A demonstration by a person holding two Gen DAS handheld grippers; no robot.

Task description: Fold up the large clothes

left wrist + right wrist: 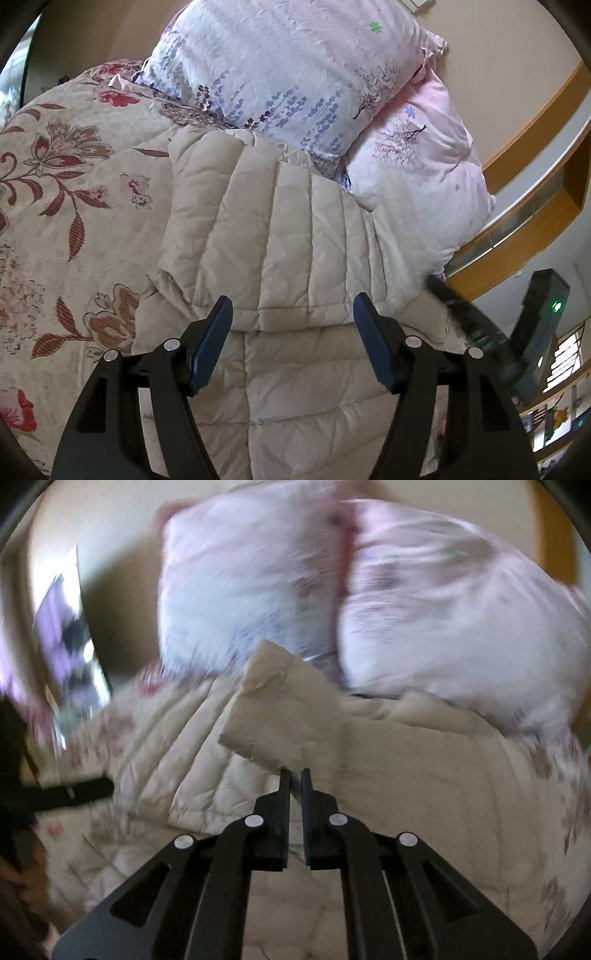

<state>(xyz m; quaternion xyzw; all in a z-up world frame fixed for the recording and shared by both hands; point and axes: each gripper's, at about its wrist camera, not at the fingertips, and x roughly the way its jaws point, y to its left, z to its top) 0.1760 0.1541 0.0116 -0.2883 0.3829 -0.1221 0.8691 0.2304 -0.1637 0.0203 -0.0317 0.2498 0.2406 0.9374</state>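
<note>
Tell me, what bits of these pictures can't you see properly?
- Right wrist view: motion blur smears the pillows.
- Right wrist view: the right gripper pinches a flap of the beige puffer jacket; which part, unclear.
- Left wrist view: the left gripper hides the jacket's near end; bottom edge crops it.

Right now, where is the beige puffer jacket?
The beige puffer jacket lies on the floral bedspread, centre of the left wrist view, just below the two pillows. The right gripper pinches one of its edges.

Floral bedspread (74,177), two pillows (288,70), perhaps shelving (535,192)
</note>
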